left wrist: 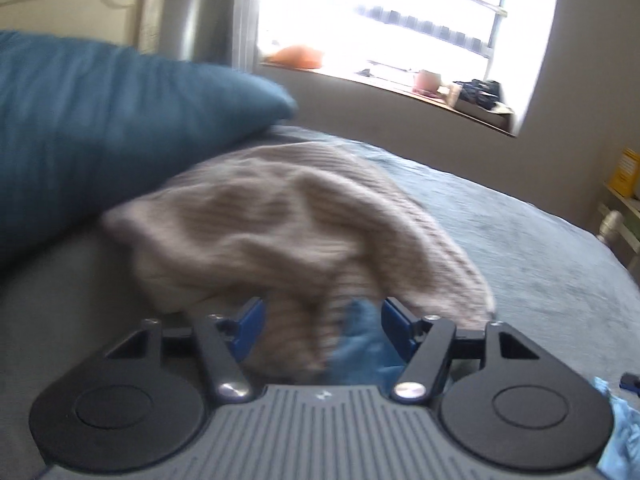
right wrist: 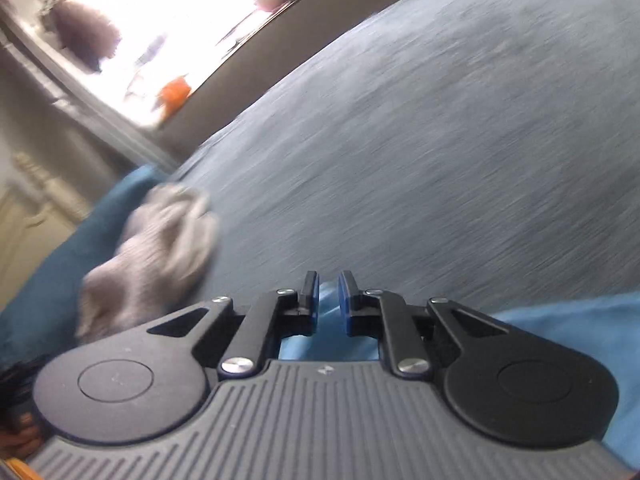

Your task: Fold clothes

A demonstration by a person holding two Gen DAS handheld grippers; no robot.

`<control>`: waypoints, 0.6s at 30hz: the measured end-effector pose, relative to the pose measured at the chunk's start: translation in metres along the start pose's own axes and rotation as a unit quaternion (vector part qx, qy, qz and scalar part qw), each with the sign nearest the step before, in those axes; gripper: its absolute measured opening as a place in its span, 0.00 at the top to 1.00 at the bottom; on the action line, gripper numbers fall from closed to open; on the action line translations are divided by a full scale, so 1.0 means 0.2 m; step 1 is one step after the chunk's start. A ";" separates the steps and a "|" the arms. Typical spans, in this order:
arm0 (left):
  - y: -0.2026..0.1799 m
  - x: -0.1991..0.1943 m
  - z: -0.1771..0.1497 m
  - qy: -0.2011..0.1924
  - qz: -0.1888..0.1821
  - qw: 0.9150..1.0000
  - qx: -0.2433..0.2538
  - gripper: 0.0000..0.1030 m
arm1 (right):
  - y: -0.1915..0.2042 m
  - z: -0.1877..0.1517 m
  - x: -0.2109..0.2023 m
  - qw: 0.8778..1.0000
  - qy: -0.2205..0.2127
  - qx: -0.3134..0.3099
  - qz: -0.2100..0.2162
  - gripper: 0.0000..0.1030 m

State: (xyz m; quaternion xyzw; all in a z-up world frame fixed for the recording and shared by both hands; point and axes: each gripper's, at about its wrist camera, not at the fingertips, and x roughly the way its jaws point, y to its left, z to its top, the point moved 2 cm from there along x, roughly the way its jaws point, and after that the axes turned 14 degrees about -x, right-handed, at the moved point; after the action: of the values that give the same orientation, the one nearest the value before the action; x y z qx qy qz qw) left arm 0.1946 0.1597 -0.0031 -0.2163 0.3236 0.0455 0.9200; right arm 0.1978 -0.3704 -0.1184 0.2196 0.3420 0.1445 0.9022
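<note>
Sweater [left wrist: 280, 216] beside teal pillow [left wrist: 100, 128]: soft, limp knit; grab ribbed hem. Left gripper [left wrist: 322, 332] spread, right gripper [right wrist: 328, 294] nearly closed, pinching nothing.

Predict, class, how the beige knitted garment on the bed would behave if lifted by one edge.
The beige knitted garment lies crumpled in soft folds, so it would probably droop limply. Its thick ribbed knit suggests some weight, and likely good grip rather than slipping.
</note>
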 end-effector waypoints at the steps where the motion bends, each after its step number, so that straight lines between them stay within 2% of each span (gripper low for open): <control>1: 0.05 0.01 0.00 0.009 0.003 1.000 -0.013 0.33 | 0.07 -0.02 0.02 1.000 0.012 -0.003 0.024 0.89; 4: 0.14 0.08 -0.05 0.050 -0.010 0.998 -0.041 0.33 | 0.28 -0.12 0.11 0.993 0.064 -0.005 0.096 0.87; 7: 0.15 0.14 -0.15 0.075 -0.030 0.996 -0.023 0.35 | 0.50 -0.25 0.20 0.981 0.125 -0.009 0.146 0.86; 9: 0.16 0.19 -0.21 0.092 -0.041 0.995 -0.027 0.38 | 0.62 -0.32 0.25 0.974 0.147 -0.013 0.173 0.86; 11: 0.19 0.22 -0.26 0.104 -0.049 0.993 -0.041 0.44 | 0.72 -0.36 0.26 0.968 0.162 -0.021 0.188 0.86; 14: 0.26 0.27 -0.32 0.128 -0.067 0.987 -0.068 0.45 | 0.80 -0.39 0.26 0.964 0.170 -0.022 0.203 0.86; 18: 0.28 0.32 -0.40 0.145 -0.062 0.986 -0.051 0.51 | 0.82 -0.40 0.23 0.962 0.176 -0.009 0.207 0.85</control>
State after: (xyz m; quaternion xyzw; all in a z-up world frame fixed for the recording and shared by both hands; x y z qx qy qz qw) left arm 0.1869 0.1732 -0.1184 -0.2869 0.4372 -0.0272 0.8519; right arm 0.1571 -0.1857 -0.1159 0.2489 0.4411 0.3672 0.7802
